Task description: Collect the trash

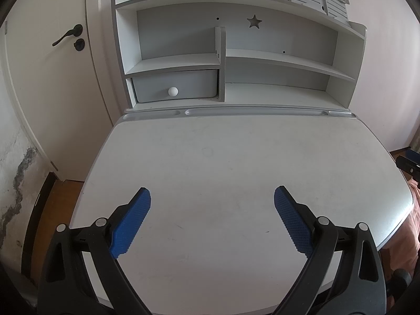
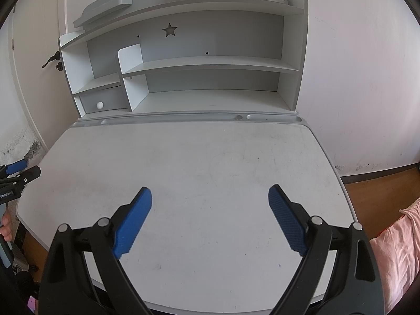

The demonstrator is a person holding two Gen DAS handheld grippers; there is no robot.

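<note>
I see no trash in either view. My left gripper [image 1: 212,197] is open and empty, its blue pads spread wide above the near half of the white desk top [image 1: 223,157]. My right gripper [image 2: 210,197] is also open and empty above the same desk top [image 2: 210,157]. The left gripper also shows at the left edge of the right wrist view [image 2: 18,172]. A dark part of the right gripper shows at the right edge of the left wrist view [image 1: 409,166].
A grey-white hutch [image 1: 236,60] with shelves, a star cut-out and a small drawer with a white knob [image 1: 173,91] stands at the desk's back. A pen groove [image 2: 173,118] runs along the back edge. A door [image 1: 52,78] is at left, pink fabric [image 2: 399,249] at right.
</note>
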